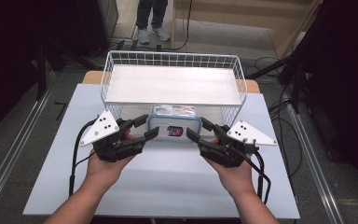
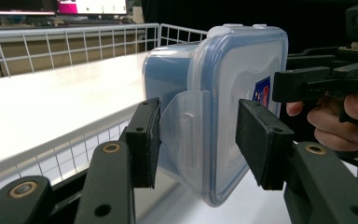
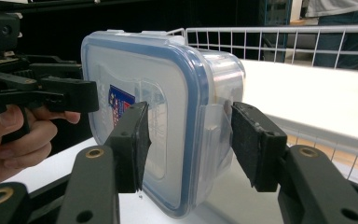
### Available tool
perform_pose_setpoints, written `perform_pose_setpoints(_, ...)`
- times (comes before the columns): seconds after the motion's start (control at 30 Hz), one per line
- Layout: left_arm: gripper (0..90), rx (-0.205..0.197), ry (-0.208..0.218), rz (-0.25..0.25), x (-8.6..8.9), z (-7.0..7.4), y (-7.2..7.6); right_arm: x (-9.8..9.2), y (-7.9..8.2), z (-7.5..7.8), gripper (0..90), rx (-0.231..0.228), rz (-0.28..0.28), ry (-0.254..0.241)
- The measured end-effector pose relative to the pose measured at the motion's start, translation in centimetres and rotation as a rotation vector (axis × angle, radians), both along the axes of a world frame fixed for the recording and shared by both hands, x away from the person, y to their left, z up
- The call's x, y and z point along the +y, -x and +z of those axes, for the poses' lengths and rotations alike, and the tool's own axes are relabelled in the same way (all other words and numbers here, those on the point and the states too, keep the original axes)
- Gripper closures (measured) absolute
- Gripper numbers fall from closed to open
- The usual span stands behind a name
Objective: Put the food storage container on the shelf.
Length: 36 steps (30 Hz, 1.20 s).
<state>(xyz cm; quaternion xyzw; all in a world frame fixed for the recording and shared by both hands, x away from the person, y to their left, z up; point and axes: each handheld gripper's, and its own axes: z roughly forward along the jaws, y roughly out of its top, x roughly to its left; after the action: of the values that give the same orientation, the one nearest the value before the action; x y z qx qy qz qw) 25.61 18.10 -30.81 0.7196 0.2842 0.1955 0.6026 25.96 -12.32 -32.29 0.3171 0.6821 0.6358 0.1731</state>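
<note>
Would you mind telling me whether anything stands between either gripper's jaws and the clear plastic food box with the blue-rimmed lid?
Nothing visible does. The left gripper and right gripper each bracket an end of the clear plastic box with the blue-rimmed lid, jaws open on either side of a side latch flap, only air between.

A pale blue-grey table (image 1: 168, 186) carries everything, its near half bare in front of the two hands. Between the left gripper (image 1: 141, 128) and the right gripper (image 1: 196, 130) a clear plastic container (image 1: 175, 123) with a blue-rimmed lid sits on the tabletop, its side latches level with the jaws. Just beyond the container and both grippers stands a white wire basket (image 1: 106, 79), a flat white board (image 1: 172, 84) lying across it.
</note>
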Motion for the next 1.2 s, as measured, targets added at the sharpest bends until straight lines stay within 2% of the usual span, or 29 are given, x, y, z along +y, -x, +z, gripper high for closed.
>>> perform_pose_setpoints(0.1,51.6,-0.004,0.004,0.000,0.0,0.6,-0.4,0.0,-0.5,0.7,49.2,-0.015,-0.002,0.002)
perform_pose_setpoints(0.33,52.0,0.035,0.025,-0.009,0.1,1.3,-1.8,-0.1,-1.5,1.6,49.3,0.012,0.000,0.003)
perform_pose_setpoints(0.4,52.2,0.049,0.035,-0.011,0.1,1.7,-2.2,-0.2,-2.2,2.2,49.3,0.025,0.005,0.005)
perform_pose_setpoints(0.43,52.3,0.071,0.042,-0.017,0.1,2.1,-2.8,-0.2,-2.5,2.4,49.4,0.038,0.006,0.002)
perform_pose_setpoints(0.6,52.3,0.096,0.041,-0.018,0.0,2.8,-3.8,-0.5,-3.6,3.1,49.9,0.068,0.017,-0.012)
perform_pose_setpoints(0.67,52.4,0.118,0.041,-0.022,0.1,3.4,-4.6,-0.6,-4.3,3.5,50.1,0.095,0.021,-0.026)
perform_pose_setpoints(0.87,52.5,0.156,0.051,-0.031,0.2,4.0,-6.0,-0.6,-5.8,4.4,50.5,0.139,0.023,-0.030)
perform_pose_setpoints(0.97,52.5,0.196,0.069,-0.032,0.3,4.3,-7.1,-0.6,-6.6,4.9,50.8,0.157,0.025,-0.037)
perform_pose_setpoints(1.0,52.6,0.196,0.069,-0.032,0.3,4.3,-7.1,-0.6,-6.6,4.9,50.8,0.157,0.025,-0.037)
perform_pose_setpoints(1.03,52.6,0.216,0.081,-0.034,0.5,4.5,-7.7,-0.6,-7.2,5.2,50.8,0.179,0.024,-0.045)
perform_pose_setpoints(1.2,52.8,0.254,0.112,-0.035,0.7,4.7,-8.7,-0.6,-8.3,5.8,51.0,0.210,0.027,-0.048)
